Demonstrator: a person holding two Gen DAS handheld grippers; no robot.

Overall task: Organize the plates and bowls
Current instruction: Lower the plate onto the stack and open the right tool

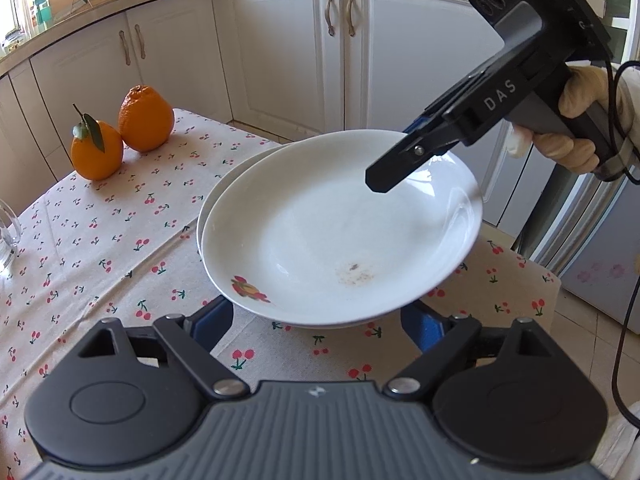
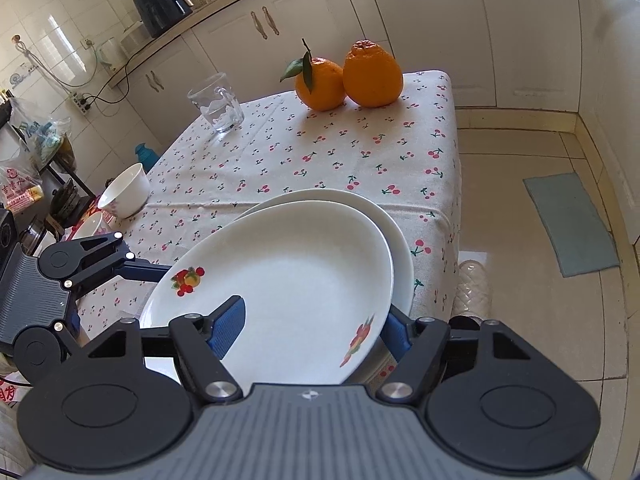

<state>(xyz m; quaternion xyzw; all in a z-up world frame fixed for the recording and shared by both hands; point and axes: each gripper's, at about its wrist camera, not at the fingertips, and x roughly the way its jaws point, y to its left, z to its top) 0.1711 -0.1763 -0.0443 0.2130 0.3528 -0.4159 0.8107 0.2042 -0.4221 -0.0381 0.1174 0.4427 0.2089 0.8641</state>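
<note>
A white deep plate with fruit prints (image 1: 340, 228) (image 2: 288, 276) is tilted over a second white plate (image 1: 224, 188) (image 2: 360, 208) on the cherry-print tablecloth (image 1: 120, 240). My right gripper (image 2: 308, 328) is shut on the top plate's rim, one finger inside it, one beneath; it shows in the left wrist view (image 1: 396, 168). My left gripper (image 1: 320, 320) is open, its fingers either side of the plate's near edge; it shows in the right wrist view (image 2: 132, 268). Two white bowls (image 2: 124, 192) sit at the table's left edge.
Two oranges (image 1: 120, 128) (image 2: 348, 76) stand at the far end of the table. A glass mug (image 2: 216, 104) (image 1: 6, 236) stands near them. White cabinets (image 1: 280, 48) lie behind. The tiled floor with a mat (image 2: 568, 220) is on the right.
</note>
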